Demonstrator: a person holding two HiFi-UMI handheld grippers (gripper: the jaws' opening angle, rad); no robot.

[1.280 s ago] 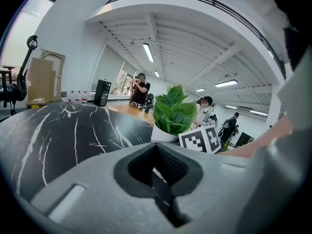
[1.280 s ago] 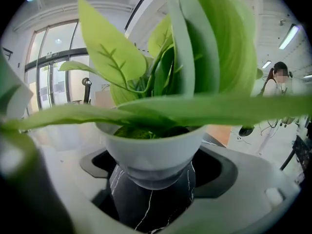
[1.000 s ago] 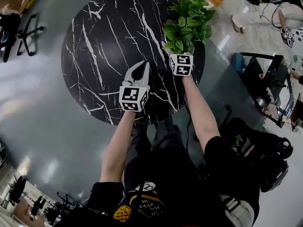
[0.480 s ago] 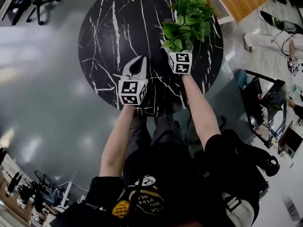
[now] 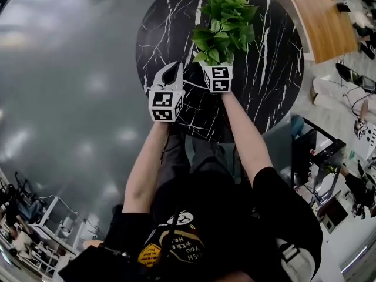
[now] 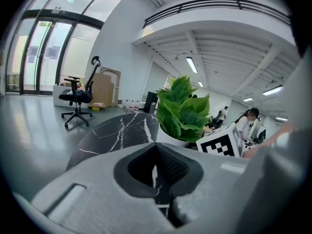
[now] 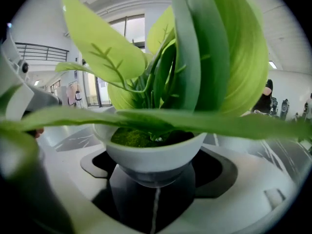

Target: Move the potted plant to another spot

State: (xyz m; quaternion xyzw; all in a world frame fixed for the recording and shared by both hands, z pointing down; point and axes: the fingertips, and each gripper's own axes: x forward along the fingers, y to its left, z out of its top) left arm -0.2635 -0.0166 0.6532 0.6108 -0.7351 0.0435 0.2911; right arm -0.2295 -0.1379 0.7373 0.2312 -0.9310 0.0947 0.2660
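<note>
The potted plant [image 5: 226, 22] has broad green leaves in a round white pot [image 7: 153, 152]. My right gripper [image 5: 220, 57] is shut on the pot, one jaw on each side, over the middle of the black marble round table [image 5: 270, 51]. In the head view the leaves hide the pot and the jaw tips. I cannot tell whether the pot touches the table. My left gripper [image 5: 170, 75] is shut and empty at the table's left edge. From the left gripper view the plant [image 6: 183, 111] is just ahead to the right.
Grey polished floor surrounds the table. A wooden table [image 5: 323, 22] stands at the upper right. A black office chair [image 6: 78, 96] and cardboard boxes [image 6: 105, 87] stand by the glass wall. Desks, equipment and people fill the right side.
The right gripper carried the plant from the table's right edge toward its middle. The left gripper moved the same way, from mid-table to the left edge. Neither jaw opening changed.
</note>
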